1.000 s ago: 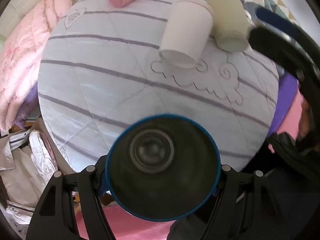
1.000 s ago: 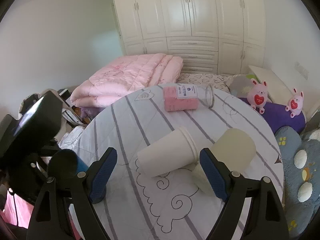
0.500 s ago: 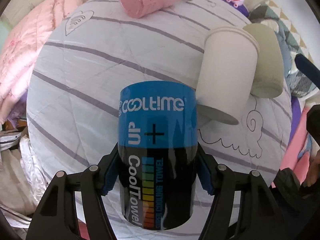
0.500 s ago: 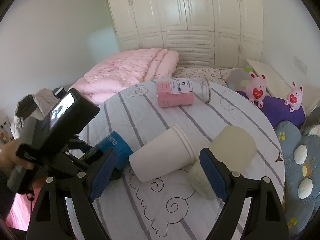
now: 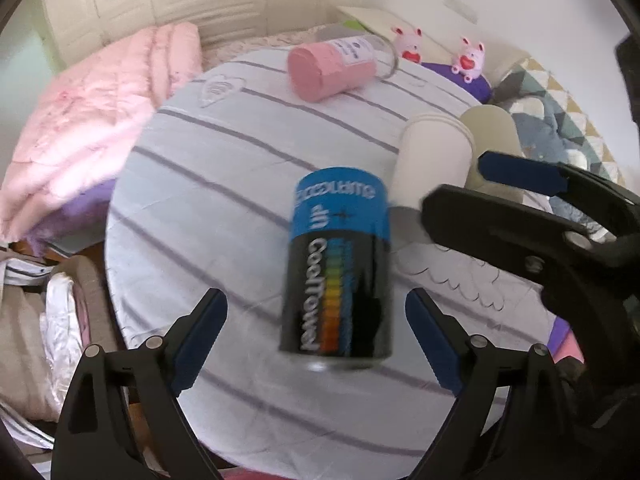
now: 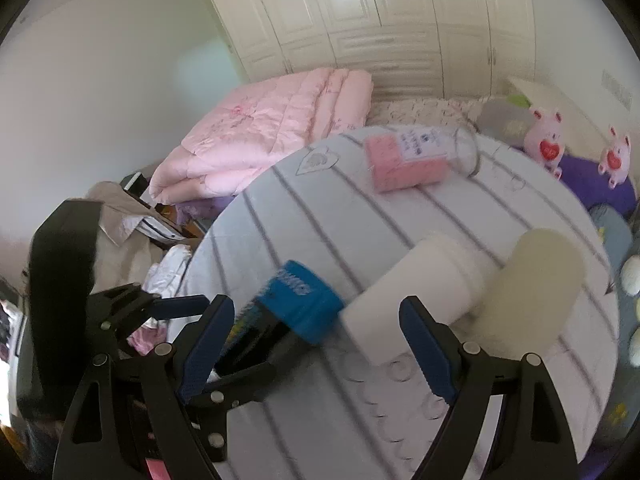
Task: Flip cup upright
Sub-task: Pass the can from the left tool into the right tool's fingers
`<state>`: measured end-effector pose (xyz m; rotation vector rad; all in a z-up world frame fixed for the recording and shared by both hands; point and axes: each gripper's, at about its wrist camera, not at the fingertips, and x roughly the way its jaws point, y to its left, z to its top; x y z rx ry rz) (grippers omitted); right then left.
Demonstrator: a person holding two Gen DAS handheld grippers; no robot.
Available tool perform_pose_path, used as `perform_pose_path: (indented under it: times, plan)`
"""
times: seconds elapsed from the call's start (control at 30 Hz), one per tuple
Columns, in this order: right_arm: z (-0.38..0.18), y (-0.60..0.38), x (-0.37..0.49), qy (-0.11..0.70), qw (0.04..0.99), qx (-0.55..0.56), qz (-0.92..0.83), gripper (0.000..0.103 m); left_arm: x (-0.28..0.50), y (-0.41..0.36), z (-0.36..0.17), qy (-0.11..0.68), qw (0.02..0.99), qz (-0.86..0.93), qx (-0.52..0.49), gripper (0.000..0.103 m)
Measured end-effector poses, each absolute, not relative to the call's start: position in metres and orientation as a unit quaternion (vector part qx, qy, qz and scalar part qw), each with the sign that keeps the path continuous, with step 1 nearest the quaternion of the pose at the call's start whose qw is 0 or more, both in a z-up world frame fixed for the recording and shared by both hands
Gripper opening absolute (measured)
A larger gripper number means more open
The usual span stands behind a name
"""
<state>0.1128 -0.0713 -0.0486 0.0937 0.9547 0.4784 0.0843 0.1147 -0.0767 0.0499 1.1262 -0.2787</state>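
Observation:
A blue and black "CoolTowel" cup stands on the striped round table with its print upside down, blue end up; it also shows in the right wrist view, blurred. My left gripper is open, its fingers apart on either side just in front of the cup, not touching it. My right gripper is open and empty; its blue finger reaches in from the right near the white cup.
A white paper cup and a beige cup lie on their sides at the right. A pink jar lies at the far edge. A pink quilt lies left, plush toys behind.
My left gripper set the blue and black cup down on the table, opened and drew back from it. My right gripper moved in closer toward the white cup.

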Motion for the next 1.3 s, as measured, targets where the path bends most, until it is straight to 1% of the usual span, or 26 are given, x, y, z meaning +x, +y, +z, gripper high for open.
perform_pose_path:
  times: [0.1, 0.3, 0.43, 0.67, 0.97, 1.17, 1.23, 1.27, 1.3]
  plan:
    - [-0.055, -0.061, 0.117, 0.478, 0.846, 0.071, 0.227, 0.086, 0.076, 0.121, -0.075, 0.525, 0.840, -0.134, 0.027, 0.092]
    - [-0.077, -0.051, 0.127, 0.542, 0.794, 0.159, 0.224, 0.086, 0.074, 0.131, -0.072, 0.520, 0.842, -0.143, 0.027, 0.092]
    - [-0.087, -0.051, 0.133, 0.566, 0.778, 0.187, 0.198, 0.086, 0.075, 0.131, -0.073, 0.519, 0.841, -0.154, 0.029, 0.092]
    - [-0.102, -0.042, 0.148, 0.595, 0.757, 0.203, 0.175, 0.086, 0.083, 0.124, -0.081, 0.524, 0.834, -0.166, 0.039, 0.092]
    - [-0.133, -0.041, 0.166, 0.634, 0.720, 0.230, 0.166, 0.086, 0.091, 0.127, -0.088, 0.531, 0.826, -0.190, 0.014, 0.094]
    - [-0.140, -0.041, 0.170, 0.627, 0.715, 0.242, 0.195, 0.086, 0.092, 0.126, -0.089, 0.532, 0.824, -0.196, 0.009, 0.094]
    - [-0.136, -0.038, 0.167, 0.615, 0.723, 0.232, 0.211, 0.084, 0.091, 0.125, -0.088, 0.529, 0.826, -0.191, 0.016, 0.094]
    - [-0.134, -0.037, 0.167, 0.610, 0.727, 0.228, 0.218, 0.076, 0.090, 0.125, -0.088, 0.528, 0.827, -0.191, 0.016, 0.094]
    - [-0.130, -0.035, 0.166, 0.602, 0.733, 0.222, 0.227, 0.072, 0.089, 0.125, -0.087, 0.527, 0.828, -0.192, 0.012, 0.094]
